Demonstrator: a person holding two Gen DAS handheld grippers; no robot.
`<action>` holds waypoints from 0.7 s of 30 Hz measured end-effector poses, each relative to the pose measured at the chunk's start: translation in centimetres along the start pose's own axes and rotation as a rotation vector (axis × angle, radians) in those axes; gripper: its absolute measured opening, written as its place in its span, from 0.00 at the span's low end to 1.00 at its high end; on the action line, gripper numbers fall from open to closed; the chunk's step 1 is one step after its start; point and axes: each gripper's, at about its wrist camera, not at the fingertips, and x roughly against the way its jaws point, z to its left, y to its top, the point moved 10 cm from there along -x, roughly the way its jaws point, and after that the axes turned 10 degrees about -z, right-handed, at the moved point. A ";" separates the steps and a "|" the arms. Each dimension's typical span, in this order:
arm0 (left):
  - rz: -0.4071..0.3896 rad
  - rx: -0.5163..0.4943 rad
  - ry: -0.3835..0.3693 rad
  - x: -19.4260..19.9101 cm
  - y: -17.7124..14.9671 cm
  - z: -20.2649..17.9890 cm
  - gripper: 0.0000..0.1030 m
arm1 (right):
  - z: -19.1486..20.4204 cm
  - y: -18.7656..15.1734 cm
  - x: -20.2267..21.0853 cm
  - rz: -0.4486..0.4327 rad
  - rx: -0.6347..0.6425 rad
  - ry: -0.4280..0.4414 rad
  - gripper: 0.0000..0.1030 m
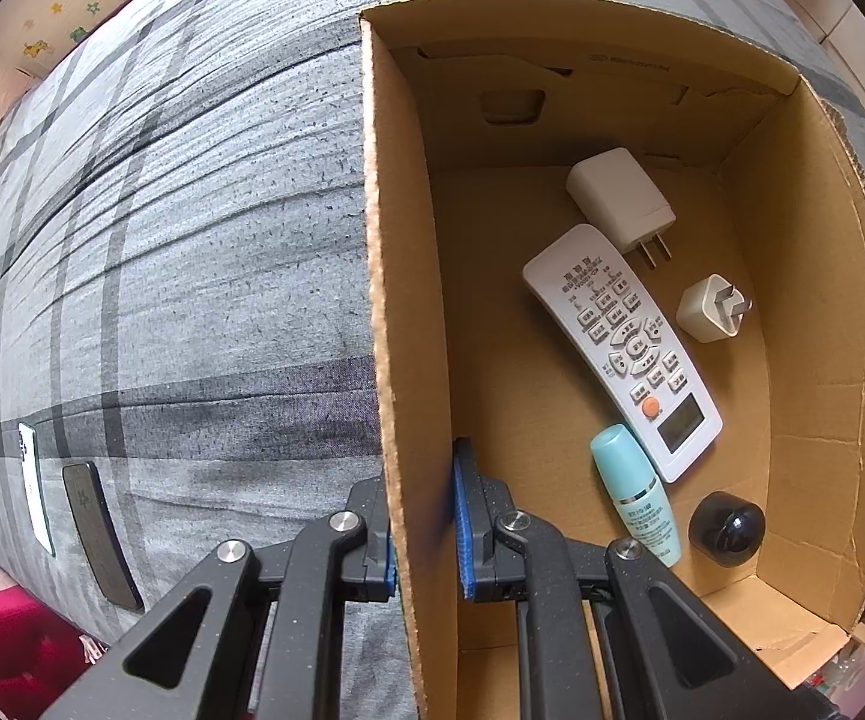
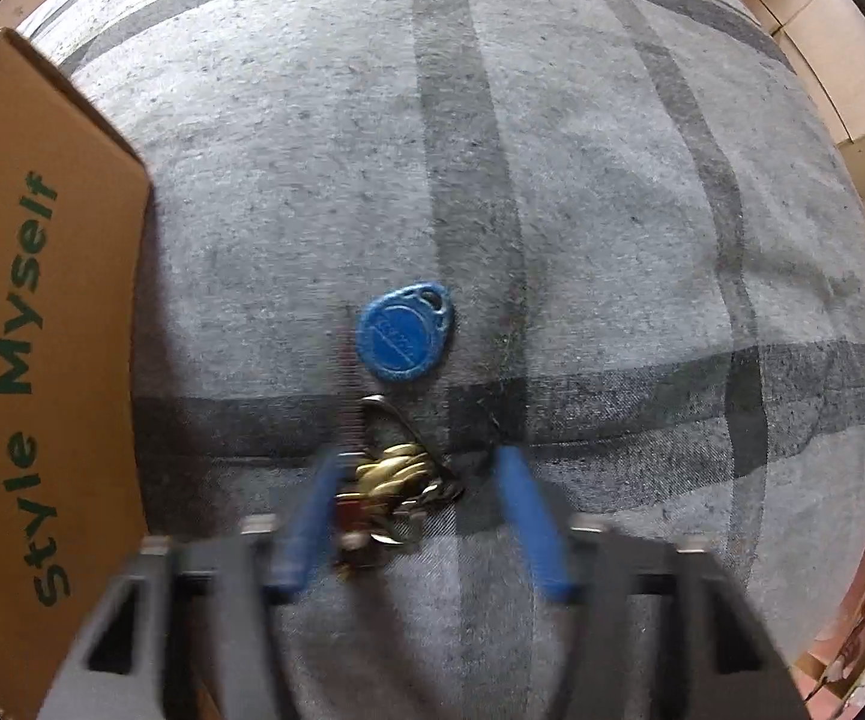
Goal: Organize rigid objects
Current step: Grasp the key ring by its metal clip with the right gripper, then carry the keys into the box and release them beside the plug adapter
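Left wrist view — left hand-held gripper (image 1: pixel 426 531) clamps the box wall (image 1: pixel 408 360); right hand-held gripper (image 2: pixel 417 516) apart around keys (image 2: pixel 390 480).

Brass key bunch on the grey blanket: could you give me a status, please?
Left gripper shut on cardboard box wall. Right gripper straddling brass key bunch, not clamped. Nothing obstructing.

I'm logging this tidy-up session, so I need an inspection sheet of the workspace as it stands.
Surface: grey plaid cloth, wrinkled.
Job's things: cardboard box holding remote, two white plug adapters, teal bottle, black round item; key bunch with blue fob on the cloth.
Clutter: two phones on the cloth.
Grippers: left gripper clamps the box wall; right gripper straddles the keys, pads not yet pressing, blurred.
Cables: nothing seen.
Surroundings: red fabric beyond the cloth's edge.
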 end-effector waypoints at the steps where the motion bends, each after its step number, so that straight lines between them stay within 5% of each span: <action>1: -0.001 0.000 -0.001 0.1 0.0 0.0 0.14 | 0.1 0.1 0.1 -0.002 0.012 -0.011 0.20; 21: -0.008 -0.016 0.002 0.3 0.1 -0.4 0.14 | 0.9 1.2 4.2 -0.033 -0.015 0.059 0.14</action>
